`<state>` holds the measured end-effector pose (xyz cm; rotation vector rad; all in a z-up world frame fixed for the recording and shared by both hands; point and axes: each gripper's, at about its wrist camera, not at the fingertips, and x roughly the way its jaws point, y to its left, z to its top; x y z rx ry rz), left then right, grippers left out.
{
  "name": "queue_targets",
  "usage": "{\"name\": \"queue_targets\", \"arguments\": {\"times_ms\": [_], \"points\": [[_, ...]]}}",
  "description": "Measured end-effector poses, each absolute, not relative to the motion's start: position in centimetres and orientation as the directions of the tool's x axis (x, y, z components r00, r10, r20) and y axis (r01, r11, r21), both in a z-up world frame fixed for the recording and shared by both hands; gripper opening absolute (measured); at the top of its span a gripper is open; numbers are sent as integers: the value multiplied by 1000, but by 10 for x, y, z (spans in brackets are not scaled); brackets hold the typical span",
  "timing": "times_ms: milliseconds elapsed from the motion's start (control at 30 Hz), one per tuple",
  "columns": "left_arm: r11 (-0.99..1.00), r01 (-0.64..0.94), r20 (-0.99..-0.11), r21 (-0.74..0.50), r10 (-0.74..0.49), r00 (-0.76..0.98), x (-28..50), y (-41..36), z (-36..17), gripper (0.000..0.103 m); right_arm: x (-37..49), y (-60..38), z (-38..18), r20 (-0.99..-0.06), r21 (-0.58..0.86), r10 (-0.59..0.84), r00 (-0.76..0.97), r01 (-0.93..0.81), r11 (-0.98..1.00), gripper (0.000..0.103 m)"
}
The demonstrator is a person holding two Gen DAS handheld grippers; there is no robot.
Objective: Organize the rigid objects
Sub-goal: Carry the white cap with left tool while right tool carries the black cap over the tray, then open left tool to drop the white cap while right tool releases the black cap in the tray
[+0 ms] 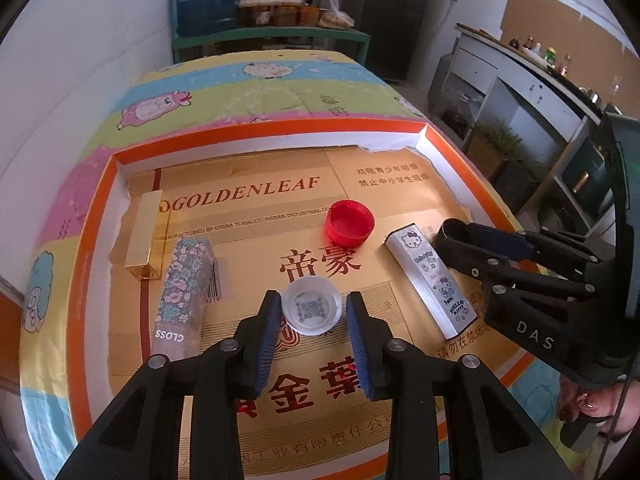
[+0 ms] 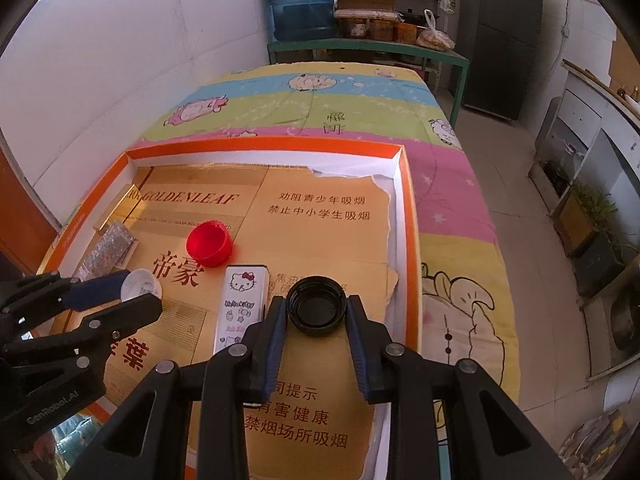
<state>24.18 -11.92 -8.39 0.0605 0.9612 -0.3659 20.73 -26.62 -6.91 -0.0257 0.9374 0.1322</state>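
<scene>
Clear plastic makes the little cap (image 1: 312, 311) that sits open side up on the gold cardboard (image 1: 248, 200), between the two blue pads of the left gripper (image 1: 314, 330). The pads stand a bit apart from it on both sides, so the gripper is open and holds nothing. The black cap (image 2: 317, 311) sits between the blue pads of the right gripper (image 2: 316, 334). Those pads press on both its sides, so it is held tight. Between the two caps lies a white Hello Kitty box (image 1: 430, 280), flat on the cardboard. A red cap (image 1: 349, 229) sits open side up a bit farther back. To the left lie a flowery box (image 1: 185, 292) and a shiny gold box (image 1: 145, 234), side by side. All of this is inside an orange tray (image 1: 256, 126) with low white walls. The tray rests on a colourful cartoon blanket (image 1: 256, 92).
</scene>
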Motion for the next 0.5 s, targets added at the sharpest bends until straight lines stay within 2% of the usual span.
{"name": "queue_targets", "arguments": {"times_ms": [133,367,500], "points": [[928,361,-813,-95,-281,509,239,-123,-84,50,206,-264,-70,-800,27,97,592,-125,992,30],[941,331,-824,-68,-240,513,237,-120,-83,50,197,-268,-65,-785,35,92,613,-105,994,30],[935,350,-795,-63,-259,548,225,-119,-77,50,185,-269,-59,-767,45,89,635,-84,995,30]]}}
